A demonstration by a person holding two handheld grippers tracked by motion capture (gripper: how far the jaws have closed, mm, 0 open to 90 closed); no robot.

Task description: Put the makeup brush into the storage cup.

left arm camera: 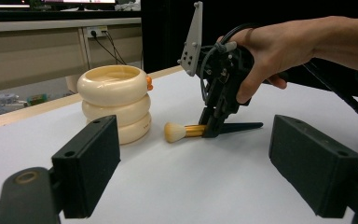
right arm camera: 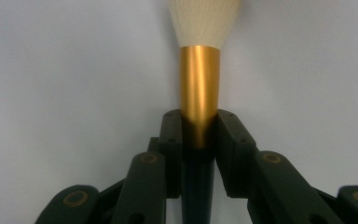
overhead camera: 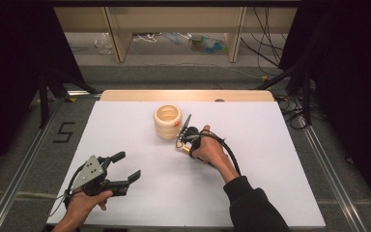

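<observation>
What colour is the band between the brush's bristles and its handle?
Shiny gold, on the brush; clearest in the right gripper view.

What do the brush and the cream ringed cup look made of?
Makeup brush: the gold ferrule looks like brushed metal, with a satin sheen and soft streak highlights. The cream bristles look like fine soft fibre; the black handle is probably matte plastic or painted wood. Ringed cup: a smooth, slightly glossy cream surface suggests moulded plastic or silicone; which one is unclear.
</observation>
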